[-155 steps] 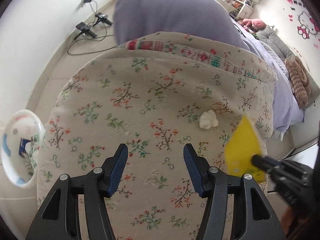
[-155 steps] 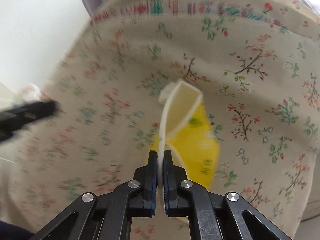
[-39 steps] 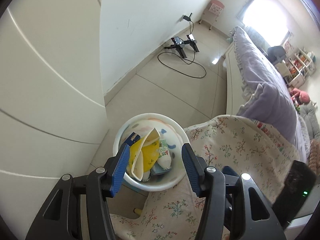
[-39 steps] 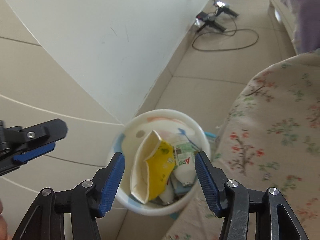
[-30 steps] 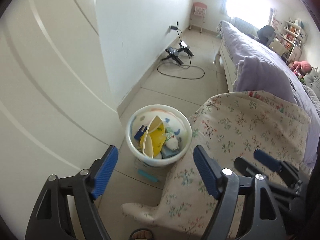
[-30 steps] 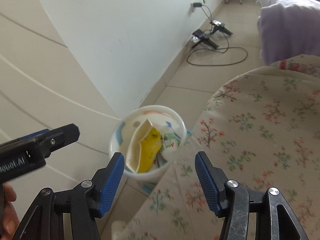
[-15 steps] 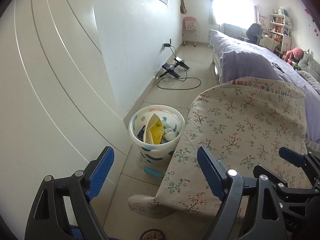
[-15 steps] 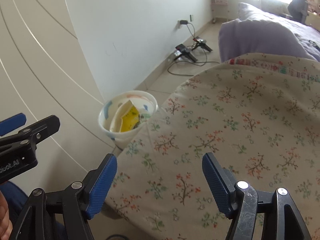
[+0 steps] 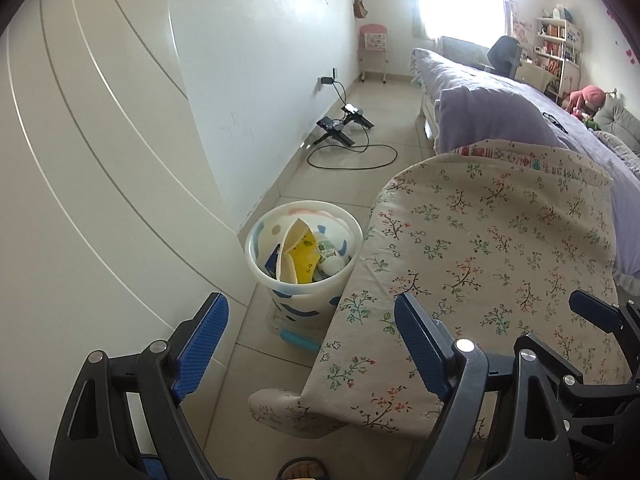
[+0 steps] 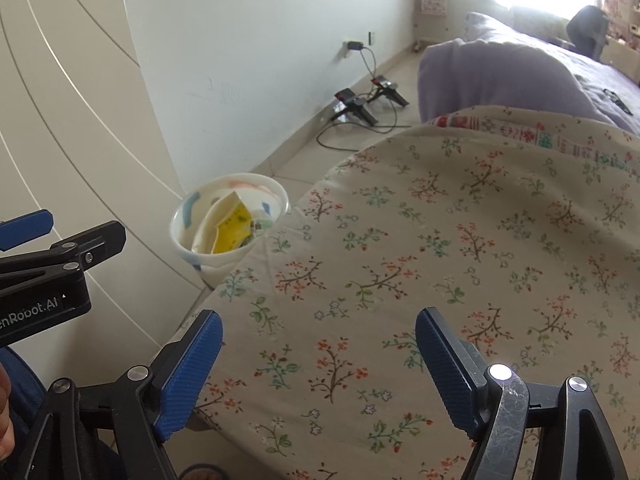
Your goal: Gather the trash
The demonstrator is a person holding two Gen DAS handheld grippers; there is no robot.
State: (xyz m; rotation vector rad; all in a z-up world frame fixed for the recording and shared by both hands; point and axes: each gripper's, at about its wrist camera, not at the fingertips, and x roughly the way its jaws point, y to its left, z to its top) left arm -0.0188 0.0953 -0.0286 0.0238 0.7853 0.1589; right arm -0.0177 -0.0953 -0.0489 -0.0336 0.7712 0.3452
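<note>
Here your left gripper point(image 9: 308, 328) stood with its ribbed blue pads spread wide and nothing between them, and your right gripper point(image 10: 318, 364) was likewise wide apart and empty, its jaws having just been opening further. Ahead of the left gripper, just beyond its fingertips and a little lower, sat the waste bin point(image 9: 264, 254), a round, smooth white plastic tub with pastel blotches on its wall, standing on the glossy pale floor tiles point(image 9: 360, 176) and touching the edge of the floral cloth point(image 9: 500, 248). From the right gripper it lay ahead and off to the left side. Inside the bin the trash was piled: a stiff yellow carton point(image 9: 302, 256) folded open with a cream inner face, standing tilted, a white crumpled wrapper with green print point(image 9: 332, 258) just beside it, and a blue scrap against the near wall. That cloth, a matte beige fabric printed with small red and green sprigs, spread directly under and ahead of the right gripper, draped over a rounded surface. Beyond it lay a soft lilac pillow point(image 10: 492, 76). Farther ahead by the white wall point(image 9: 260, 80), a black cable point(image 9: 352, 160) looped on the floor.
</note>
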